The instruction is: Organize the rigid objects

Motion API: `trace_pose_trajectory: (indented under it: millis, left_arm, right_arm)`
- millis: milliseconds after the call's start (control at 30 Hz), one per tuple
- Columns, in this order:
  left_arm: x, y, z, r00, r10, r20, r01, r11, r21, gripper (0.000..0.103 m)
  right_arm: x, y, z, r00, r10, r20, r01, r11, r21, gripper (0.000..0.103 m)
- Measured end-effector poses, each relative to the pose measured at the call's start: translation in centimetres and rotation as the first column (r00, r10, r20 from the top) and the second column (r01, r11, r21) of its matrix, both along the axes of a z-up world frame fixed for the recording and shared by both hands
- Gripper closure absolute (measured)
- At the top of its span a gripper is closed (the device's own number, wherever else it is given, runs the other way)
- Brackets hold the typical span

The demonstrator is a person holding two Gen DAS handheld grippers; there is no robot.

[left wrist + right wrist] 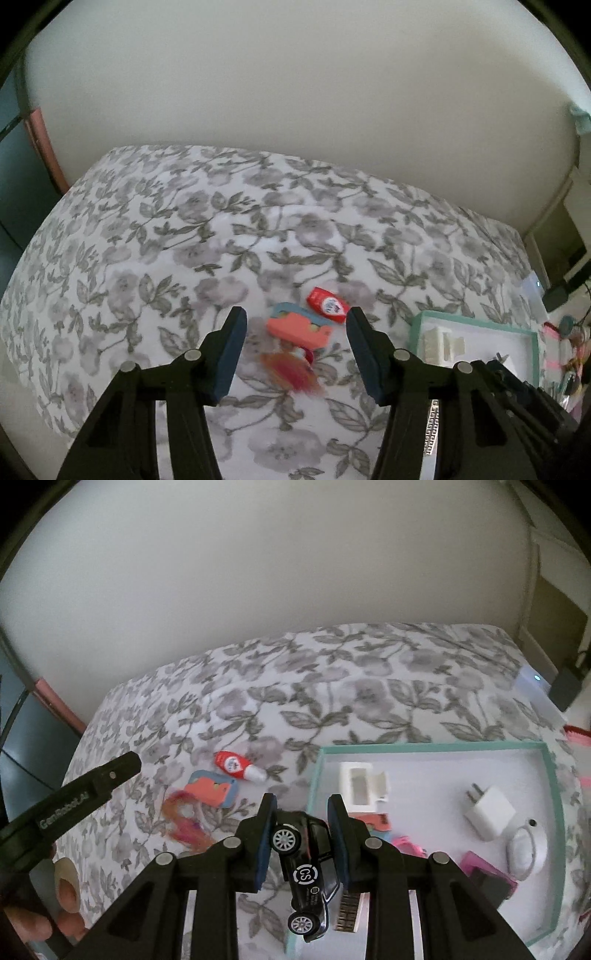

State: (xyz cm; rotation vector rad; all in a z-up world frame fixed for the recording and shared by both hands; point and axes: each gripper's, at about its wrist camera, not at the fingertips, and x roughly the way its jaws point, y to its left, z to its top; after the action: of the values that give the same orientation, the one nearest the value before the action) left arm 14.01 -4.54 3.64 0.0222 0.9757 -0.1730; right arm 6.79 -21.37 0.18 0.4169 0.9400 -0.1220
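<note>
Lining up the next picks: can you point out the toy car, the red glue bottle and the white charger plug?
toy car [308, 871], right wrist view, on its black side by the round logo.
red glue bottle [231, 762], right wrist view, on the red body.
white charger plug [489, 810], right wrist view, on the white block.

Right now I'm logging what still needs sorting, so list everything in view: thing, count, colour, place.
toy car: one, black, clamped between right fingers
glue bottle: one, red and white, on bedspread
card holder: one, coral on blue, beside glue bottle
hair tie: one, orange-pink, blurred, on bedspread
tray: one, teal-rimmed, right on bedspread
charger plug: one, white, in tray
white box: one, in tray
bedspread: one, grey floral
left gripper: open, holds nothing
right gripper: shut on toy car
hand: one, lower left
</note>
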Motion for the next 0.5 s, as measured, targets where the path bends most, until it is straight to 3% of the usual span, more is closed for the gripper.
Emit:
trace_pose_trajectory:
  millis: [200, 367, 500]
  left_arm:
    - [-0.2, -1.2, -0.9, 1.0, -0.013, -0.026, 0.013, 1.0, 0.028, 0.045]
    - [0.5, -0.3, -3.1, 0.995, 0.036, -0.089, -0.033, 0.999, 0.041, 0.044]
    - [1.2, 0.5, -5.0, 0.986, 0.071, -0.148, -0.065, 0.997, 0.048, 0.031]
  right_arm:
    - [-0.9, -1.9, -0.4, 1.0, -0.029, -0.01, 0.029, 0.999, 0.02, 0.073]
    - [-0.9, -2.4, -1.3, 0.999, -0.031, -0.039, 0.033, 0.999, 0.036, 0.073]
    - [-0.7, -2.5, -2.1, 0.998, -0.029, -0.061, 0.032, 0.998, 0.061, 0.073]
